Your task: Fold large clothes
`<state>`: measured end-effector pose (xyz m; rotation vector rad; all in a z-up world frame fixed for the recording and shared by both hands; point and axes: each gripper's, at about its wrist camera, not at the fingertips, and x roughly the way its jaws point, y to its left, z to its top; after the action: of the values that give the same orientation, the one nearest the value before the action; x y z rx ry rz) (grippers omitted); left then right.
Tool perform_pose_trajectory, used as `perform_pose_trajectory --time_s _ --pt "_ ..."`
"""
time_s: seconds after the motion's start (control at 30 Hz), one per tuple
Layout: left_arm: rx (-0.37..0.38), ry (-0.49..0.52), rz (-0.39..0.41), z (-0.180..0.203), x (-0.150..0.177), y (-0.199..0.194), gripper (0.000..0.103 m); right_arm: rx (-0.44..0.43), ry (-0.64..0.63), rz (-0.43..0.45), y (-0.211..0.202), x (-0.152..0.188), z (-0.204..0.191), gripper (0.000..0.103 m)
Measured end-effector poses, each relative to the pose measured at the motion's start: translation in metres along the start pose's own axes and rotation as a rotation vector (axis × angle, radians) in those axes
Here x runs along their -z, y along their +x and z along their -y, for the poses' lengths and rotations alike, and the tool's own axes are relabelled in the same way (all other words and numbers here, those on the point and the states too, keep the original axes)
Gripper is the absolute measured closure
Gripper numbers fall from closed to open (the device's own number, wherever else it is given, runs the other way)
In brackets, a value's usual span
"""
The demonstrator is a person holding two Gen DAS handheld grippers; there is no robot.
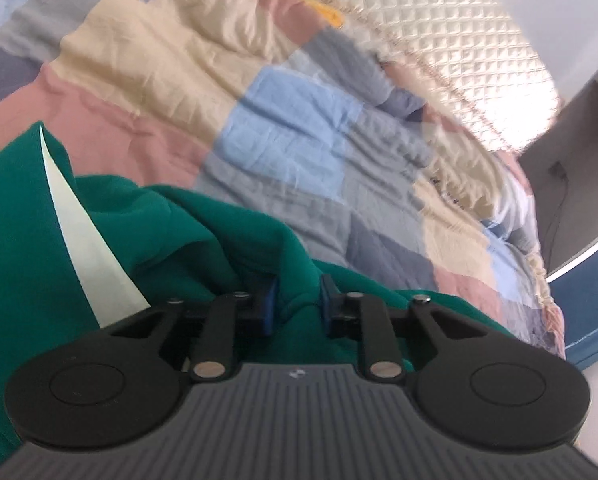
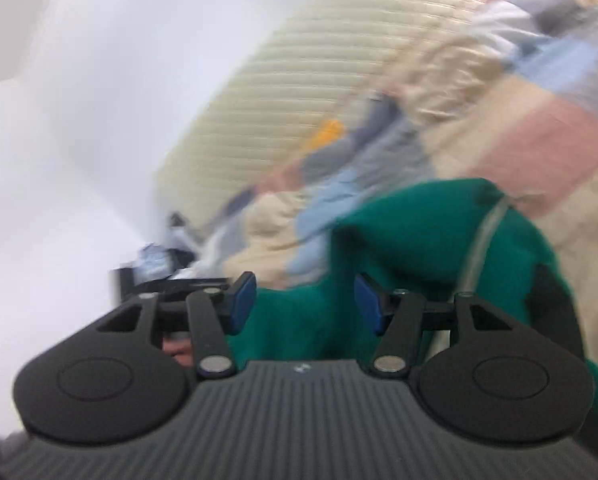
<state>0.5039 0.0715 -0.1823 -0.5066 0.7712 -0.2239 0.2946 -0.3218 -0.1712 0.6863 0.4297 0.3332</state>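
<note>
1. A green garment [image 1: 203,236] hangs bunched between two handheld grippers above a patchwork quilt [image 1: 283,136] spread on a bed; the left gripper [image 1: 297,304] has its blue pads close together on a ridge of the cloth, apparently pinching it.
2. The right gripper [image 2: 305,306] stands with its pads well apart, green fabric [image 2: 411,240] lying between them; whether any cloth is truly caught there cannot be told.
3. Risk, as judged: with only thin folds held, the heavy knit could slide free and collapse onto the quilt, spoiling the fold line.
4. A pale drawcord [image 2: 483,236] trails across the garment near the right gripper and could snag a pad or pull the cloth askew.
5. The garment looks thick, matte and soft, with a white lining wedge [image 1: 87,236] showing; the quilt is crinkled, thin cotton in pink, cream and blue blocks.
6. Beyond the quilt stands a cream, diamond-tufted headboard [image 1: 451,40].
</note>
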Motion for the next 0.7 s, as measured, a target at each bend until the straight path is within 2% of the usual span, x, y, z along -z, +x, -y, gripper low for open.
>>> perform_pose_trajectory --time_s 0.13,0.27,0.33,0.37,0.4,0.43,0.53,0.63,0.7 --pt "0.084 0.05 0.097 0.006 0.003 -0.04 0.087 0.062 -0.055 -0.086 0.026 0.02 -0.006 0.046" --pt "0.158 0.119 0.188 0.013 0.01 -0.094 0.088 0.138 -0.16 -0.115 0.04 0.03 -0.023 0.048" --pt "0.165 0.152 0.228 0.014 0.019 -0.12 0.088 0.169 -0.152 -0.129 0.042 0.028 -0.022 0.064" --pt "0.168 0.165 0.243 0.013 0.025 -0.131 0.088 0.171 -0.154 -0.141 0.043 0.027 -0.022 0.066" --pt "0.172 0.176 0.253 0.011 0.032 -0.141 0.088 0.163 -0.158 -0.14 0.044 0.026 -0.021 0.075" --pt "0.162 0.189 0.264 0.009 0.04 -0.149 0.088 0.158 -0.169 -0.131 0.042 0.025 -0.021 0.085" --pt "0.149 0.183 0.289 -0.004 0.061 -0.162 0.088 0.133 -0.207 -0.08 0.031 0.016 -0.03 0.089" --pt "0.175 0.12 0.308 -0.024 0.076 -0.165 0.088 0.093 -0.229 0.017 0.009 -0.004 -0.038 0.09" --pt "0.194 0.092 0.292 -0.034 0.082 -0.157 0.087 0.091 -0.217 0.052 -0.001 -0.019 -0.039 0.09"
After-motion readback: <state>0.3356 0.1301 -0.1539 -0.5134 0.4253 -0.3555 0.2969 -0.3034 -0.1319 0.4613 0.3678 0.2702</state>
